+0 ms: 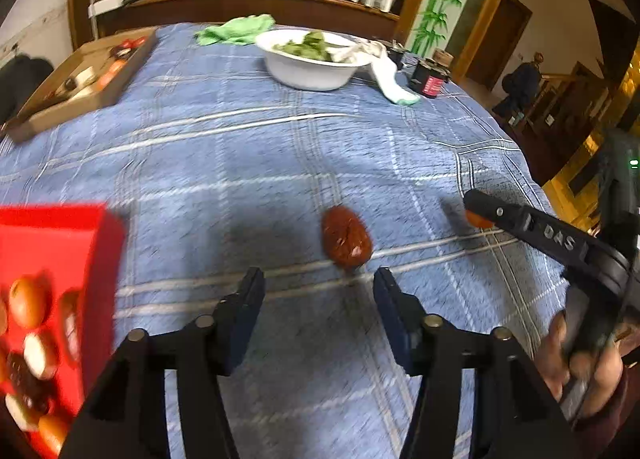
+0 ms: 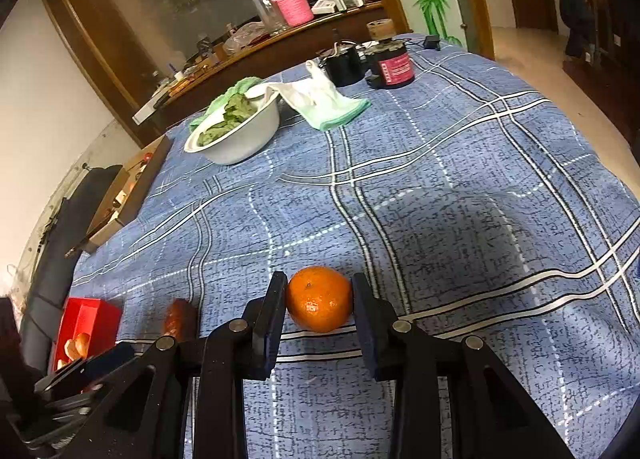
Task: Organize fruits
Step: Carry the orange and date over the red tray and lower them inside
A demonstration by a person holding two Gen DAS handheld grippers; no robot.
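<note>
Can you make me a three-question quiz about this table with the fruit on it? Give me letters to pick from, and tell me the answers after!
1. Where is the orange?
A. In the white bowl
B. Between the fingers of the right gripper
C. Inside the red box

2. What colour is the box with fruit in it?
A. Red
B. Yellow
C. White

3. What is the left gripper doing?
A. Squeezing the green cloth
B. Holding a jar
C. Open, with nothing in it

Answers:
1. B, the right gripper has a pad pressed on each side of the orange.
2. A, the box walls are bright red in both views.
3. C, its fingers stand apart over the blue tablecloth, and the dark red fruit lies just beyond them.
</note>
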